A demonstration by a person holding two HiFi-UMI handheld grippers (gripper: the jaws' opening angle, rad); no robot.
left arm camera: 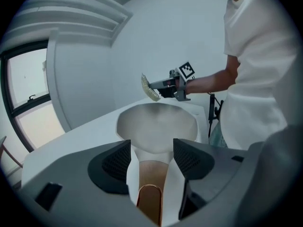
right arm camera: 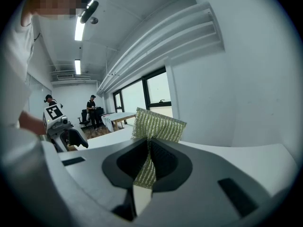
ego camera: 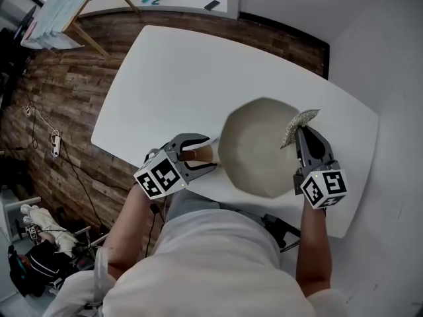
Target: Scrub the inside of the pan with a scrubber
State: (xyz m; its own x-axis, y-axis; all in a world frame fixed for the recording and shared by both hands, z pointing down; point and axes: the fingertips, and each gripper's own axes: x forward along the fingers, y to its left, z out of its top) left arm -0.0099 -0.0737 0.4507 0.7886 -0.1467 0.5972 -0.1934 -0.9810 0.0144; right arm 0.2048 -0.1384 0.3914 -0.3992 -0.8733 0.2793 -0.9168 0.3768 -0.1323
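Observation:
A pale beige pan point(ego camera: 258, 150) sits on the white table point(ego camera: 165, 91) near its front edge, with the wooden handle point(ego camera: 198, 154) pointing left. My left gripper point(ego camera: 210, 153) is open and straddles that handle; in the left gripper view the handle point(left arm camera: 152, 174) lies between the pads with a gap on each side, and the pan bowl point(left arm camera: 156, 126) is just beyond. My right gripper point(ego camera: 305, 132) is shut on a glittery green-gold scrubber point(ego camera: 299, 124), which hangs over the pan's right rim. In the right gripper view the scrubber point(right arm camera: 156, 125) sticks up from the pinched jaws.
The table's front edge runs just below the pan, against the person's body. Beyond it are a wooden floor point(ego camera: 79, 111), an easel-like stand point(ego camera: 66, 12) at the top left, and a white wall on the right. Two people point(right arm camera: 92, 110) stand far off.

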